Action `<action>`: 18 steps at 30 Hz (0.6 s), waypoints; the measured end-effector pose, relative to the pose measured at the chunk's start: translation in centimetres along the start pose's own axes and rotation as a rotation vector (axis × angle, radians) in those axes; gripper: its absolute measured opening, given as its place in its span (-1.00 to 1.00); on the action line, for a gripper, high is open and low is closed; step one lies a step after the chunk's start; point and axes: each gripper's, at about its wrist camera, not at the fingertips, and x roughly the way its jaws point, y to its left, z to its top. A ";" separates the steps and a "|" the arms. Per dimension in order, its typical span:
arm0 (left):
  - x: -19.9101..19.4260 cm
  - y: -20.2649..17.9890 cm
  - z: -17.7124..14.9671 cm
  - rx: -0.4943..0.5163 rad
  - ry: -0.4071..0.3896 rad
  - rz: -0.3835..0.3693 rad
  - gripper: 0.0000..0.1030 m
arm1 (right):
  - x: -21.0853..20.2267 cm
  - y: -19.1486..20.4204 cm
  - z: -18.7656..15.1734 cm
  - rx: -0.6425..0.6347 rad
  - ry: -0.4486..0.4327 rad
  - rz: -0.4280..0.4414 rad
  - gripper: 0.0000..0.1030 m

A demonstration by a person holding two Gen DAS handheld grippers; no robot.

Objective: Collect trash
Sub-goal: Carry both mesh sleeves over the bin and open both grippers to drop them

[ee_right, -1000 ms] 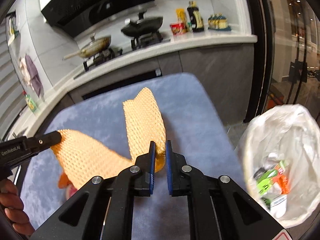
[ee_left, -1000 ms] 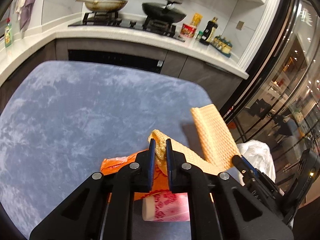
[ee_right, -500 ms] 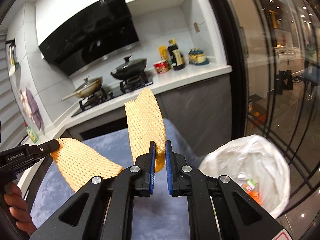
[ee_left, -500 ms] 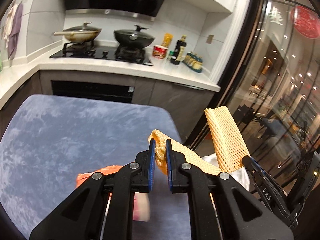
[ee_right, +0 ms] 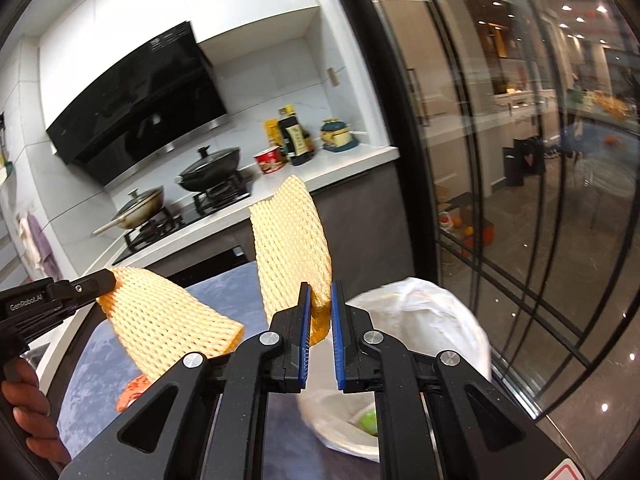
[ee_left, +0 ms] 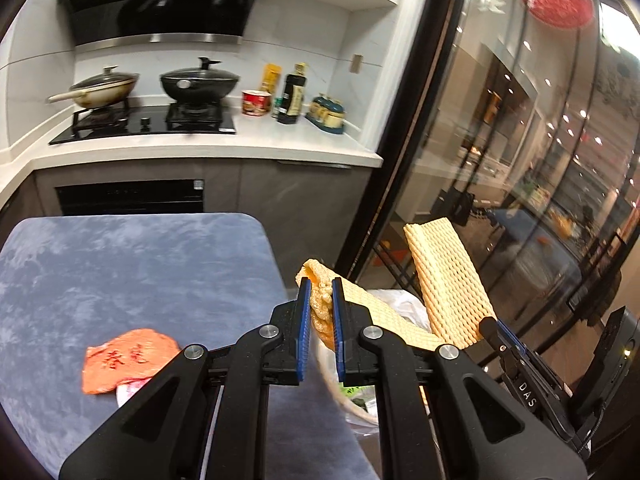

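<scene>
My left gripper (ee_left: 320, 292) is shut on one end of a yellow foam net sleeve (ee_left: 368, 300), held in the air past the right edge of the blue table (ee_left: 120, 272). My right gripper (ee_right: 318, 300) is shut on a second foam net sleeve (ee_right: 292, 240) that stands upright. Both hang just above the white trash bag (ee_right: 424, 312), whose open mouth shows some trash inside. The left gripper (ee_right: 106, 282) and its sleeve (ee_right: 172, 320) show at the left of the right wrist view. An orange wrapper (ee_left: 128, 356) lies on the table over a pink-printed cup.
A kitchen counter (ee_left: 200, 148) with a stove, two pans and bottles runs behind the table. A dark-framed glass wall (ee_left: 520, 160) stands to the right of the bag. A hand (ee_right: 24, 400) holds the left gripper's handle.
Both grippers have risen and moved right, from over the table to over the trash bag, each still shut on its foam sleeve. The orange wrapper and cup stayed on the table.
</scene>
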 end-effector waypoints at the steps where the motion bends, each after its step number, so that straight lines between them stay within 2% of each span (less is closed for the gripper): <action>1: 0.4 -0.7 -0.2 0.010 0.007 -0.008 -0.81 | -0.1 -0.7 0.0 0.006 0.001 -0.006 -0.82; 9: 2.9 -4.5 -1.3 0.074 0.048 -0.029 -0.81 | -0.3 -4.5 -0.5 0.055 0.016 -0.055 -0.82; 18: 5.6 -7.1 -2.5 0.124 0.094 -0.025 -0.81 | 0.2 -6.7 -1.6 0.087 0.046 -0.085 -0.82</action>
